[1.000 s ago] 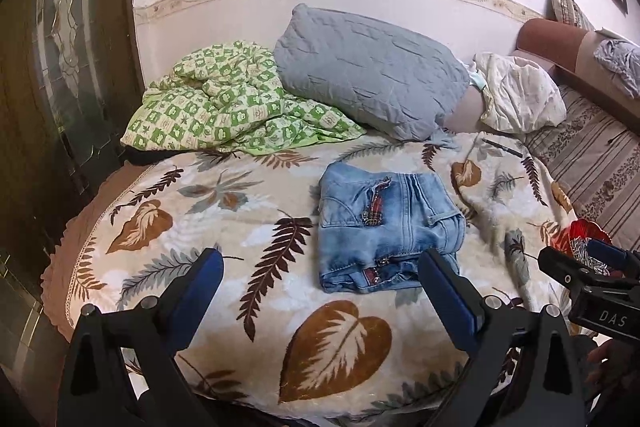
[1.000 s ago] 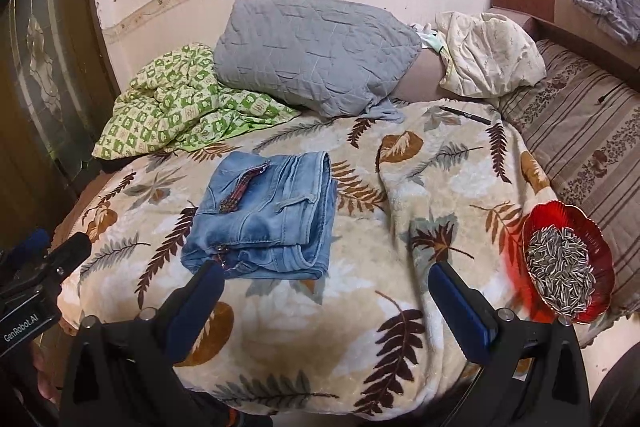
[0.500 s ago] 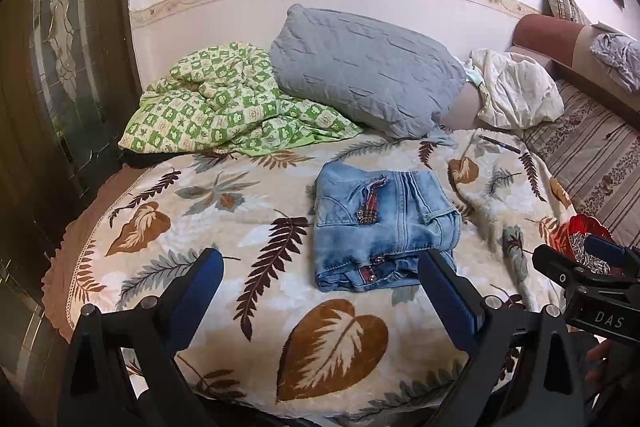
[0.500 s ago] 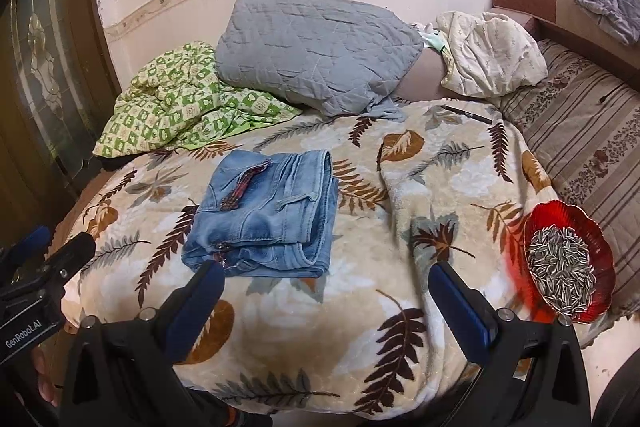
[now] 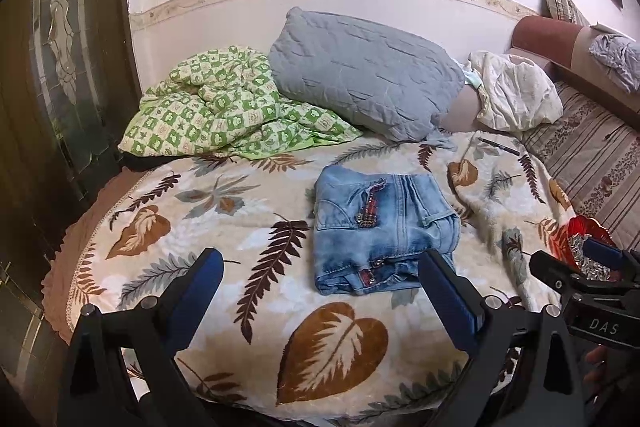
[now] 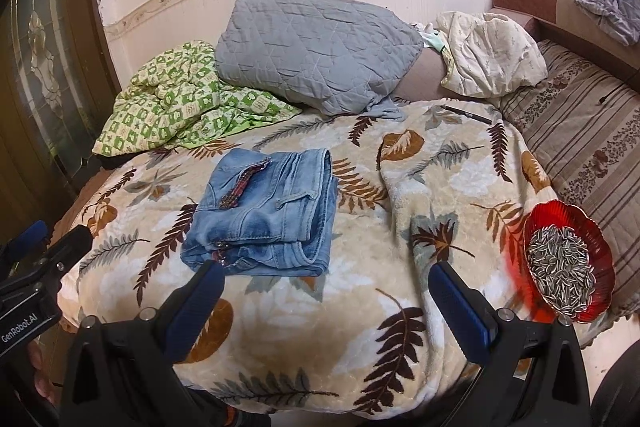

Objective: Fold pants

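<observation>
While clear of the folded jeans (image 5: 383,231), both grippers' fingers (image 5: 448,293) (blue-padded) wide apart, empty.

Folded jeans (image 5: 382,231) on leaf-print blanket (image 5: 224,227)

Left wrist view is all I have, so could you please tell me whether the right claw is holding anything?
Observer: No. The right claw is open, with nothing between its fingers.
Operator: Thank you. What is the red thing half hidden behind it?
Observer: A red dish filled with sunflower seeds, by the right edge of the blanket.
Operator: Is the dish touching the jeans?
Observer: No. The folded jeans lie well apart, to its left on the blanket.
</observation>
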